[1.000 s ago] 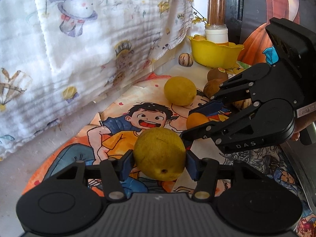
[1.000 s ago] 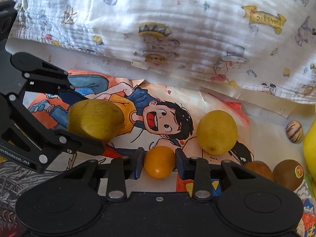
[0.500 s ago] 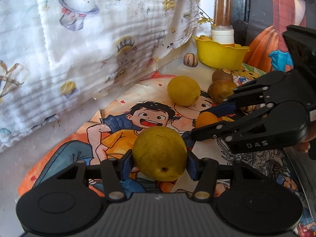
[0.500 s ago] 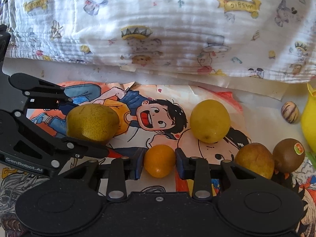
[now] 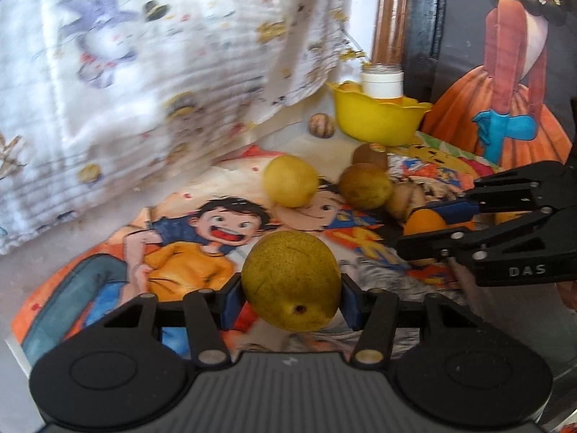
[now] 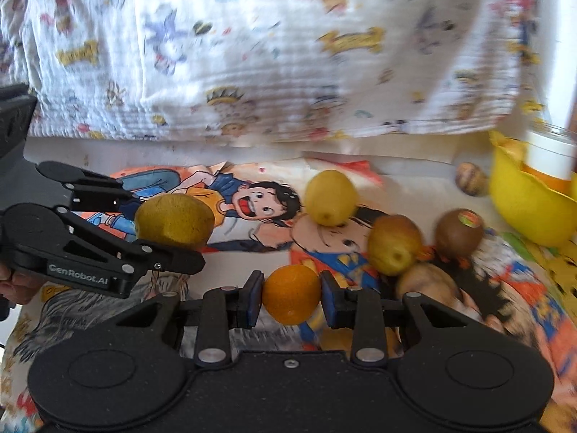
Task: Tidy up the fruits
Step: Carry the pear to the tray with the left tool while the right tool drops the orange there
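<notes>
Both tongs loaded, both clear of the mat. Left gripper point(image 5: 291, 297) part-open, blue pads pressed on the flanks of a pear point(image 5: 290, 281), blossom end toward the camera. Right gripper point(image 6: 290, 297) drawn in nearly as far as it goes, clamped on a small orange point(image 6: 291, 294).

Judged step: carrying both fruits toward the yellow bowl point(image 5: 378, 122) at the far right corner of the cartoon mat point(image 5: 187, 252). Best done by keeping pad pressure steady, holding the two tongs apart to avoid a knock, passing above the loose fruit, then lowering inside the scalloped rim before letting go. White-lidded jar point(image 5: 382, 81) already standing in the bowl; room inside likely tight.

Pear: speckled yellow-green skin, squat, firm-looking. Orange: round, smooth, glossy. Loose toward the bowl end of the mat: lemon point(image 6: 331, 197), second pear point(image 6: 395, 243), stickered kiwi point(image 6: 458, 231). Small striped round fruit point(image 6: 470, 179) just beside the bowl, off the mat. Bowl: hard plastic. Mat: thin printed sheet, creased. Crinkled cotton cloth point(image 6: 288, 54) draped along the far edge.
</notes>
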Available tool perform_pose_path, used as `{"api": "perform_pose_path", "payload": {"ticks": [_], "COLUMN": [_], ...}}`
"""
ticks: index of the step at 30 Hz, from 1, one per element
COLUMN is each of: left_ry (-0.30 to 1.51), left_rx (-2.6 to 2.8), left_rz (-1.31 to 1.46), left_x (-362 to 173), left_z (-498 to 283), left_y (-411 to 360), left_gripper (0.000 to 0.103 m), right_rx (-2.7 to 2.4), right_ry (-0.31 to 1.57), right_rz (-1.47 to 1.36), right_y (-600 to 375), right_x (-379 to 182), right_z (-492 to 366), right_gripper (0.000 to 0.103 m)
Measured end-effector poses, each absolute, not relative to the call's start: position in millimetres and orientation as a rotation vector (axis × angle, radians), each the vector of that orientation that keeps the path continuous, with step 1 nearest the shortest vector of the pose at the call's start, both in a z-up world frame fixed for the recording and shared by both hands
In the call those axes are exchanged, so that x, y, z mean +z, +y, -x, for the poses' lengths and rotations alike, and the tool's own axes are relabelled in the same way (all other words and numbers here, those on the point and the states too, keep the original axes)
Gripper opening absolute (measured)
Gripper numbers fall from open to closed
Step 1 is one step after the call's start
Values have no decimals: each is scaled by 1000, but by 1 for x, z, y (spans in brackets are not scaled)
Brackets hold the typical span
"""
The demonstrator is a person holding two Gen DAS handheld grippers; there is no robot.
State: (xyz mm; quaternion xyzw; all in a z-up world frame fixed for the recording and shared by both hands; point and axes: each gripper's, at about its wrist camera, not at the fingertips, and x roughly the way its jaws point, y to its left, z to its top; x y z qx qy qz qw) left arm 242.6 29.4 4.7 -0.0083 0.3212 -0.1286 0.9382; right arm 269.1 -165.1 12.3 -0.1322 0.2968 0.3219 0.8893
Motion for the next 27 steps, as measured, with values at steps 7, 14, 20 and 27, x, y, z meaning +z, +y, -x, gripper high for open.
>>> {"api": "perform_pose_path", "payload": {"ticks": [7, 14, 20, 27], "left_ry": [636, 632, 658, 689], "left_rx": [-335, -402, -441, -441], "left_rz": [25, 35, 40, 34], "left_x": [15, 17, 9, -3], "left_z": [-230, -225, -229, -245], "left_y": [-14, -68, -107, -136], "left_gripper": [58, 58, 58, 58], "right_rx": [566, 442, 360, 307], "right_ry": [576, 559, 546, 533], "right_rz": [248, 241, 227, 206], "right_y": [-233, -293, -325, -341], "right_x": [24, 16, 1, -20], "right_z": [-229, -206, -202, -212], "right_gripper": [35, 35, 35, 35]}}
